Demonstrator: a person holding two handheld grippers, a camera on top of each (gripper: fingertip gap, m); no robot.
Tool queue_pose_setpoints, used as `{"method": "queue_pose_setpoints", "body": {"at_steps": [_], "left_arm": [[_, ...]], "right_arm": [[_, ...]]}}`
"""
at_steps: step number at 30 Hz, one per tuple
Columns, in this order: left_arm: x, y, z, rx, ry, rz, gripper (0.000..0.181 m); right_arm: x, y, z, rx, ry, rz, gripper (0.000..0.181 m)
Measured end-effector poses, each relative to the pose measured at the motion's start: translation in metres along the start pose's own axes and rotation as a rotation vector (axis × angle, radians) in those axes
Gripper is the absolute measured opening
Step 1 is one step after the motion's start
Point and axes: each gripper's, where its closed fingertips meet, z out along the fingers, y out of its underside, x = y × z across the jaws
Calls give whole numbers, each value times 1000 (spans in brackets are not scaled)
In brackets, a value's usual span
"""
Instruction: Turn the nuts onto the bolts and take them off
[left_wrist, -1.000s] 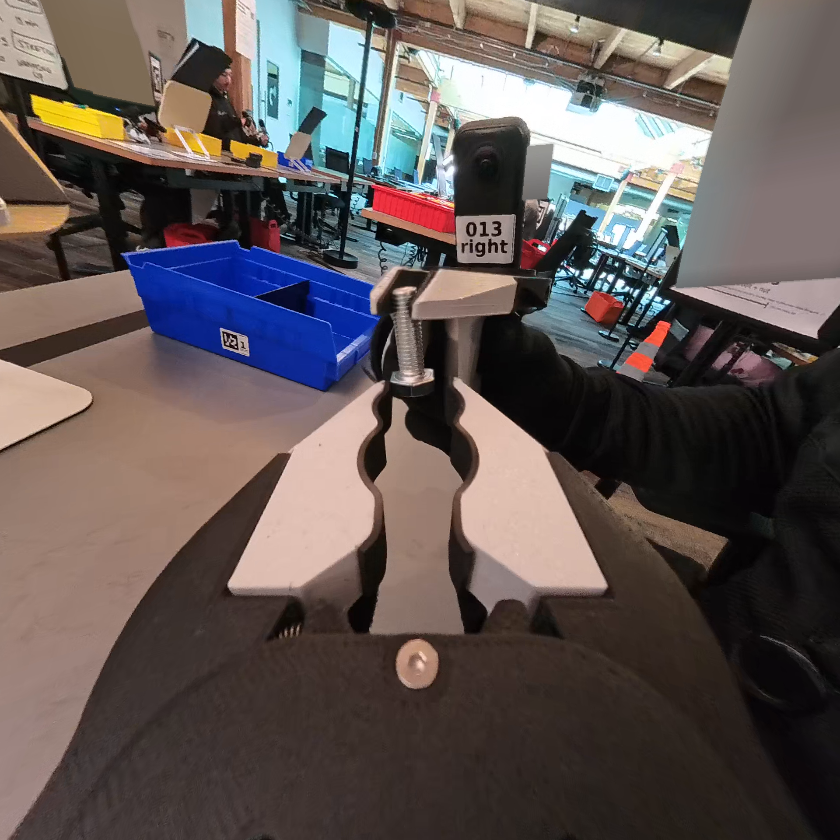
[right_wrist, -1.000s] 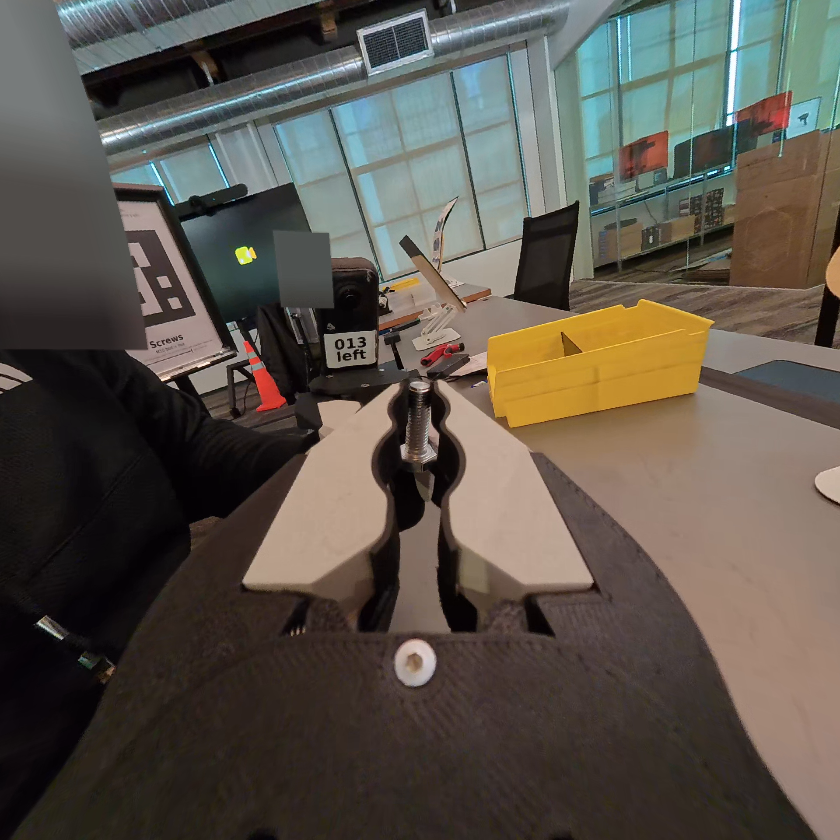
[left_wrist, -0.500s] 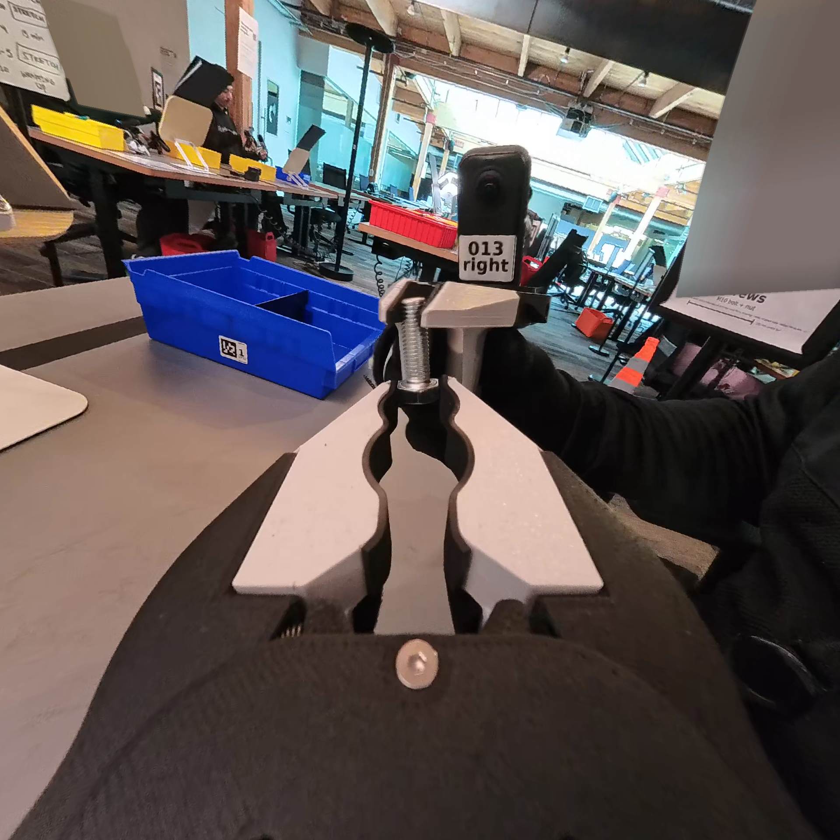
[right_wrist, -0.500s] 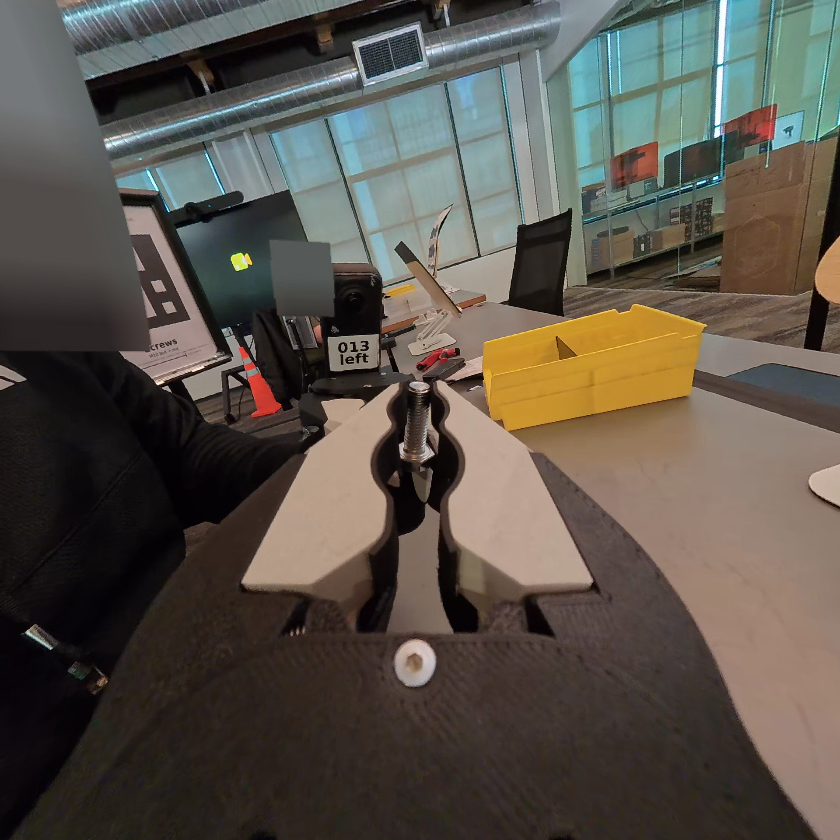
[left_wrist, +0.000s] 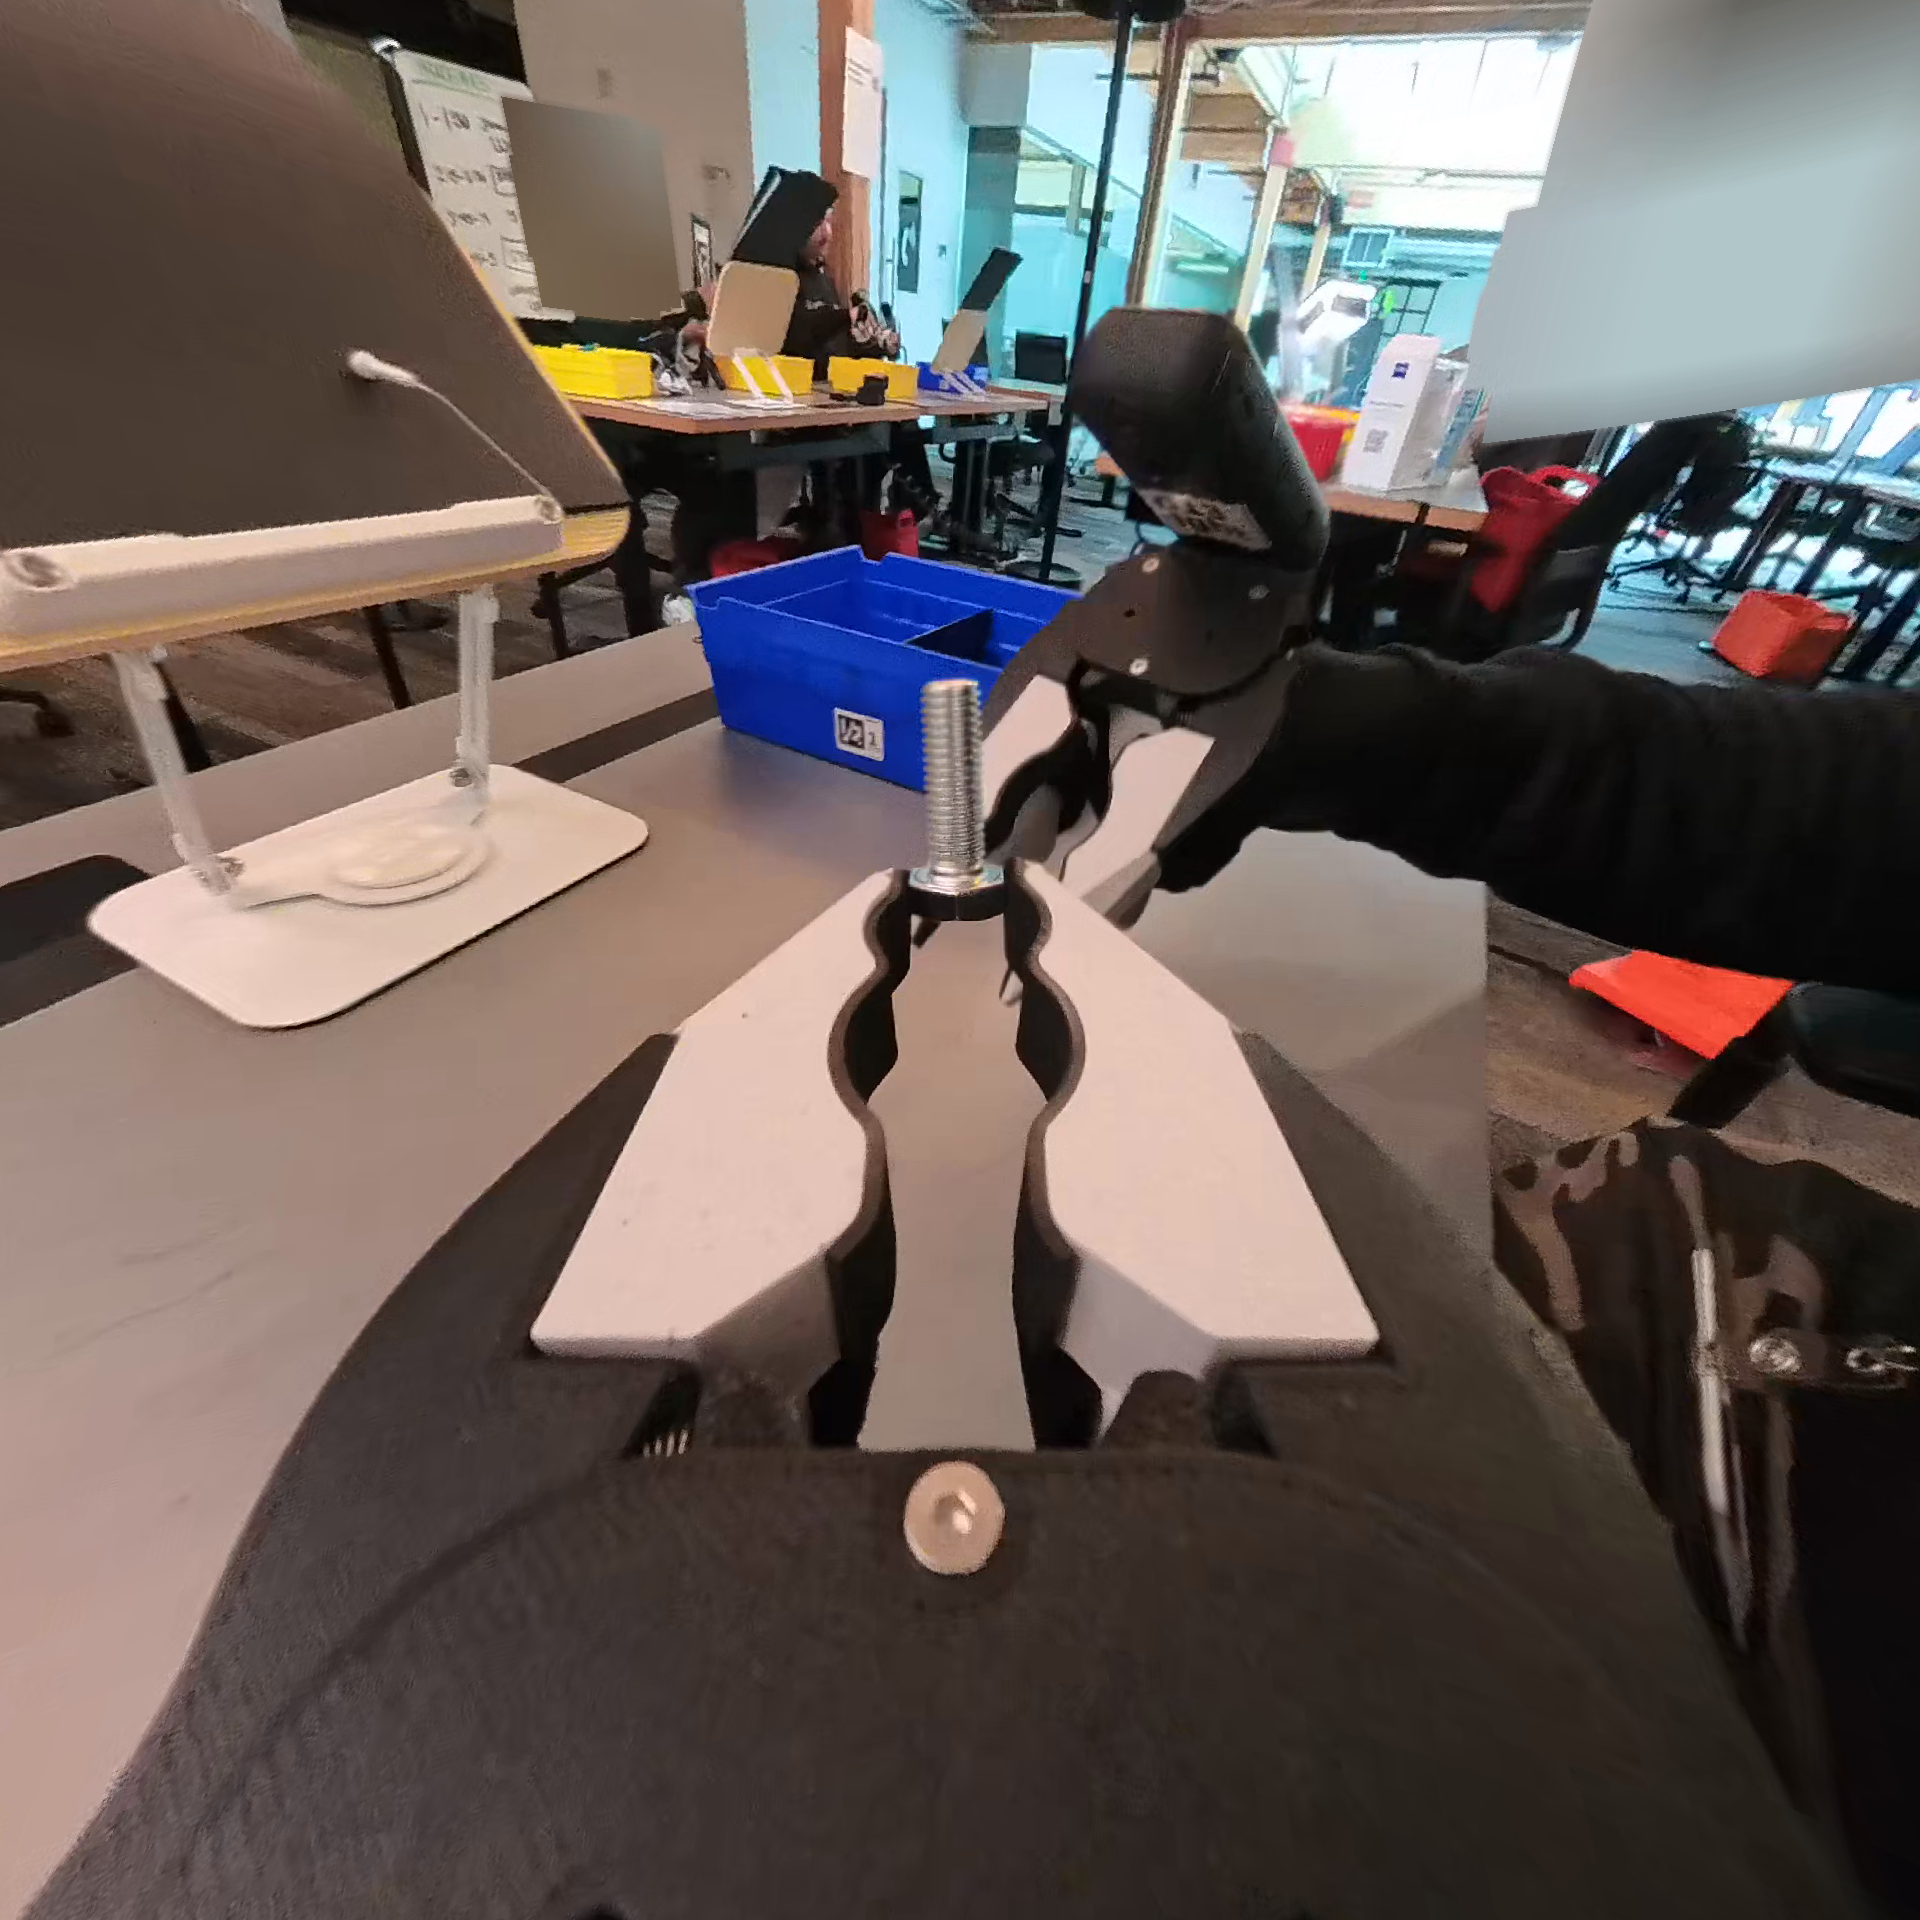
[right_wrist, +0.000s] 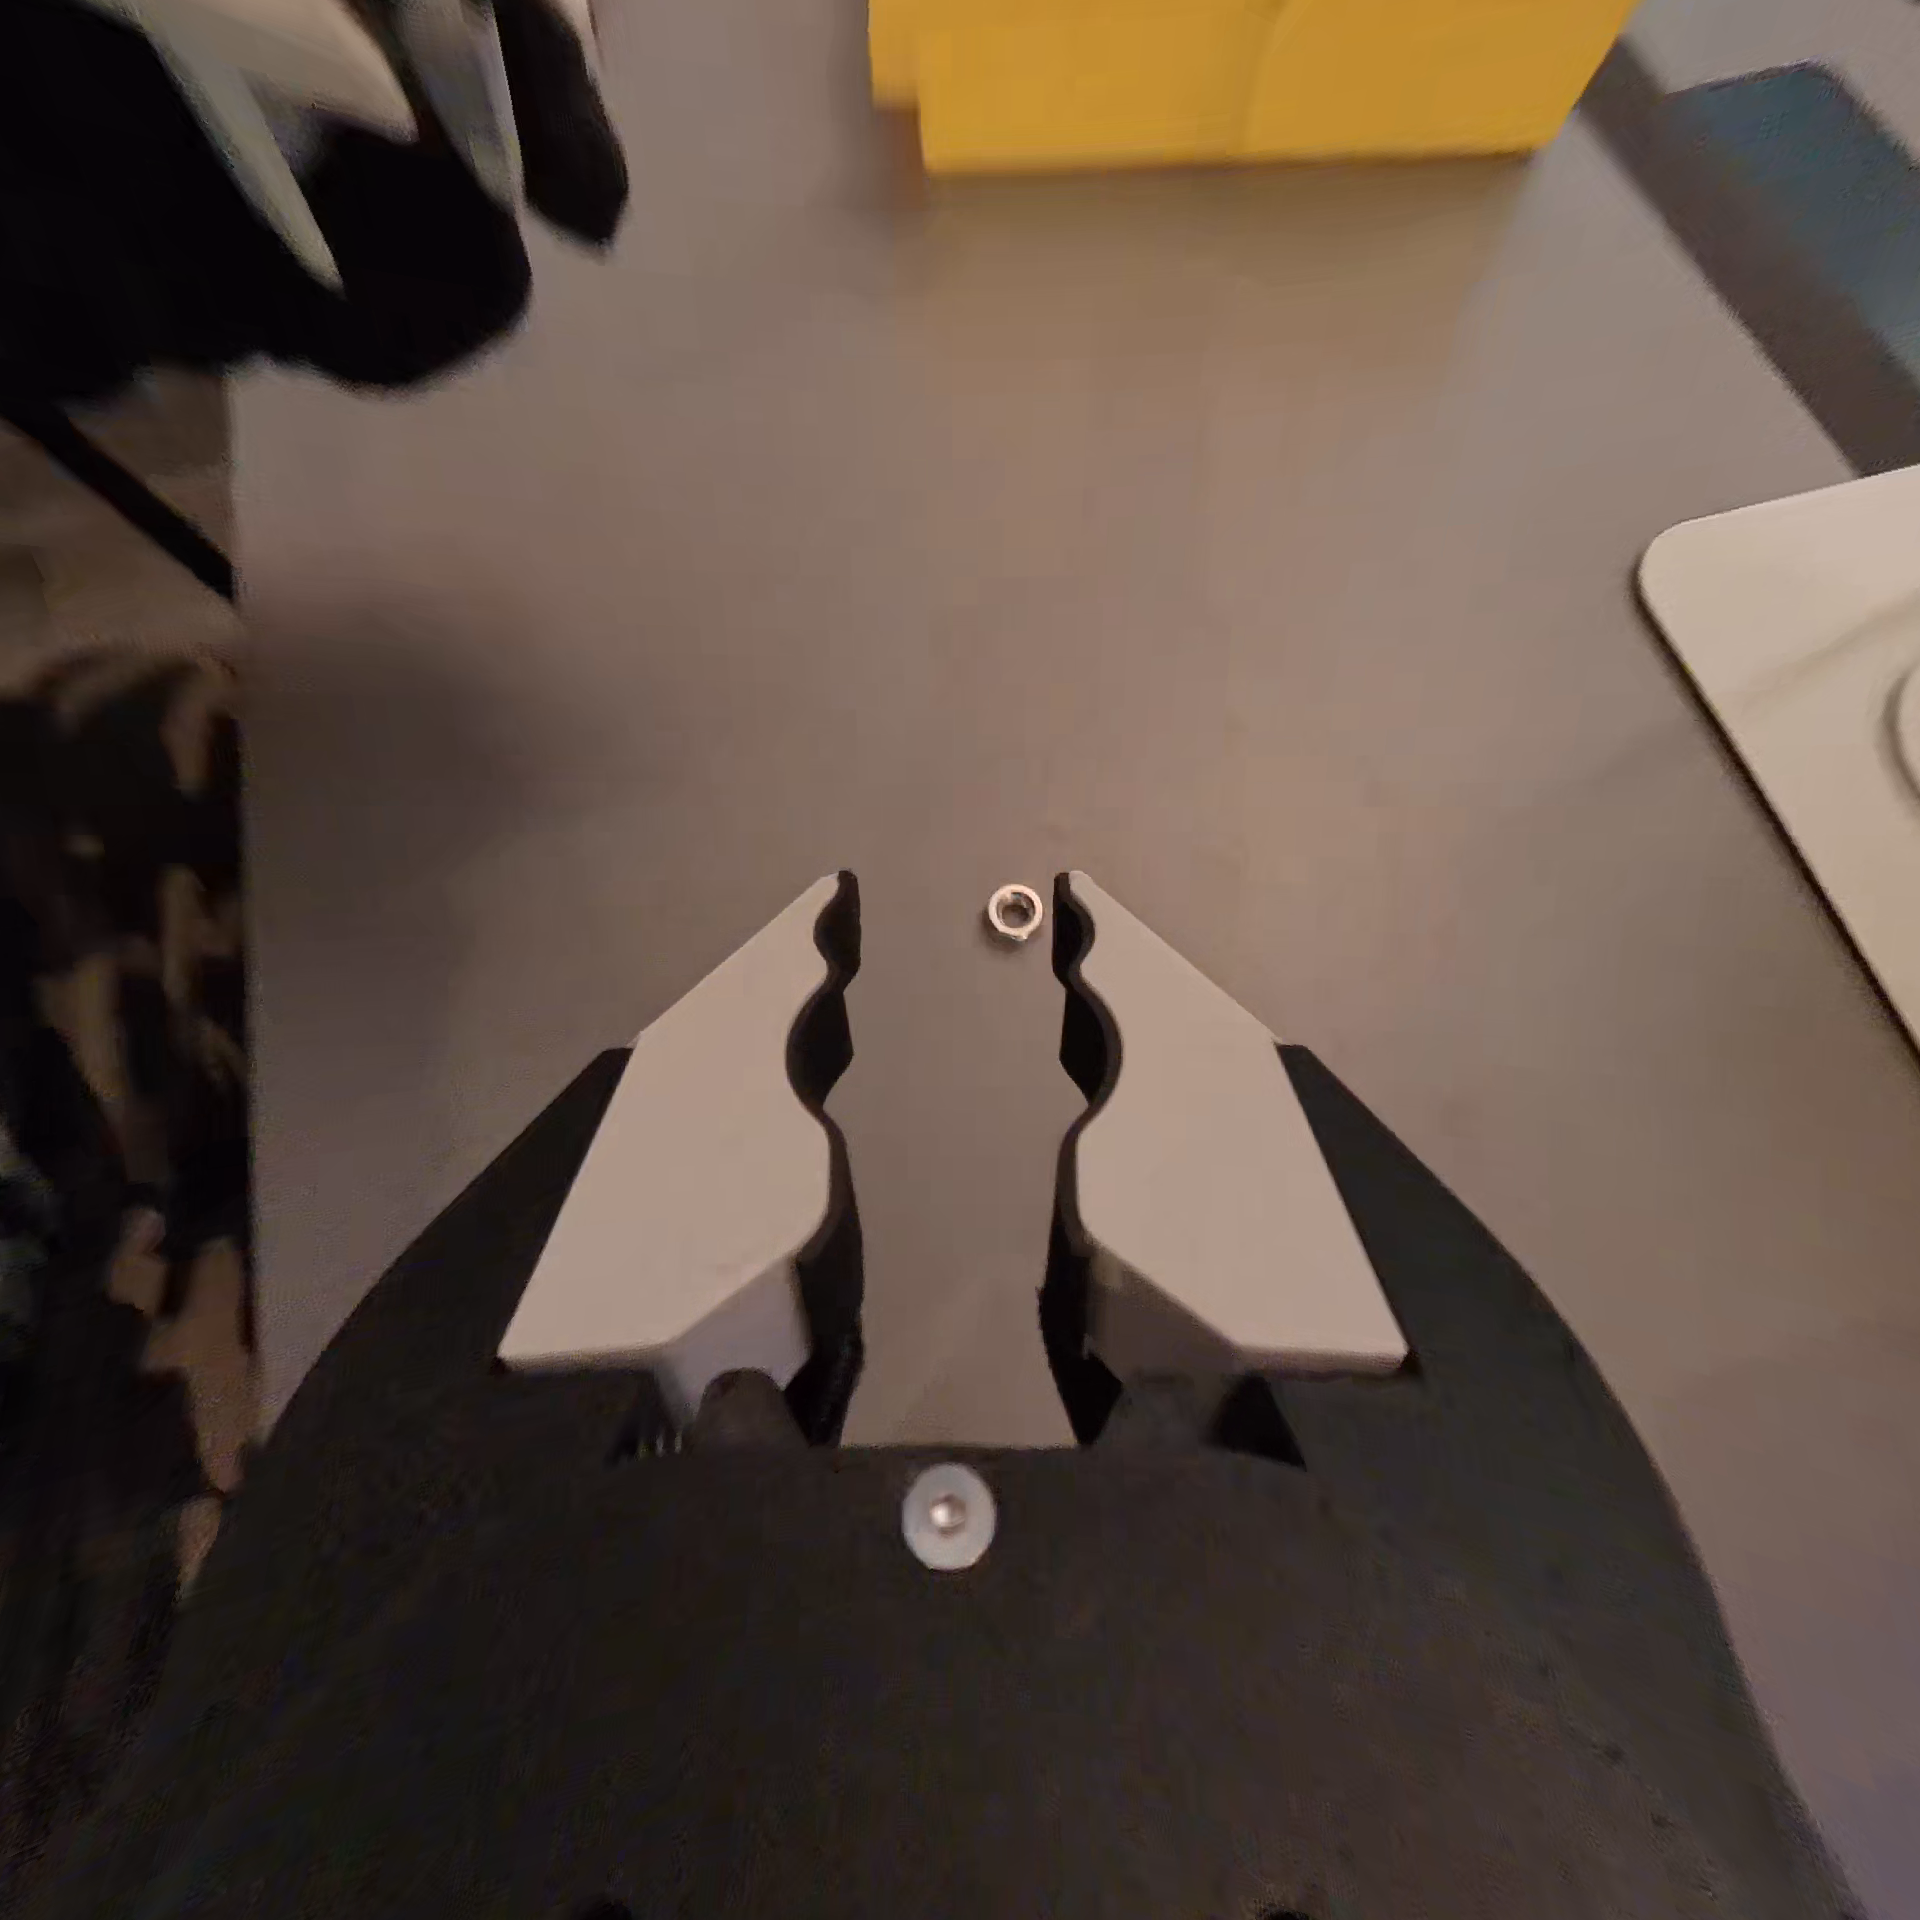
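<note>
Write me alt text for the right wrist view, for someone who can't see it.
The open right gripper points down at a grey table, where a small metal nut lies flat between its fingertips, nearer the right-hand one. A yellow bin sits at the far edge, a white base plate at the right, and a blurred black shape at upper left.

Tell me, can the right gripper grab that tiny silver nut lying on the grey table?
Probably yes. The right gripper is open and points down at the tiny silver nut, which lies flat on the grey table beside one fingertip, with nothing between them.
</note>
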Motion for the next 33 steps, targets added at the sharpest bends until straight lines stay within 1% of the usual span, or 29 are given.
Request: {"method": "queue_pose_setpoints", "body": {"at_steps": [4,6,10,16,18,21,23,24,26,28,30,33], "left_arm": [[-16,20,-3,-50,-43,43,16],[-22,30,-5,-63,-59,33,16],[-31,40,-6,-83,-71,28,16],[-38,44,-8,-77,-77,2,16],[-39,44,-8,-78,-78,1,16],[-39,43,-7,-76,-79,1,16],[-38,42,-7,-73,-81,8,16],[-37,42,-7,-73,-81,12,16],[-36,41,-6,-73,-79,20,16],[-34,43,-5,-73,-72,23,16],[-27,41,-3,-51,-35,12,16],[-16,38,0,-48,0,33,16]], "right_arm": [[10,22,35,-185,11,-150,38],[15,36,51,-283,6,-185,41],[16,46,72,-347,-13,-184,37],[18,55,81,-399,-14,-142,30],[18,55,81,-402,-15,-140,16],[19,55,81,-398,-19,-126,16],[23,52,76,-392,-12,-133,16],[23,46,71,-375,-18,-133,16],[20,21,57,-306,-46,-142,16],[11,-15,36,-215,-100,-177,16],[-3,-53,12,-120,-162,-251,16],[-19,-92,-16,-65,-214,-351,15]]}}
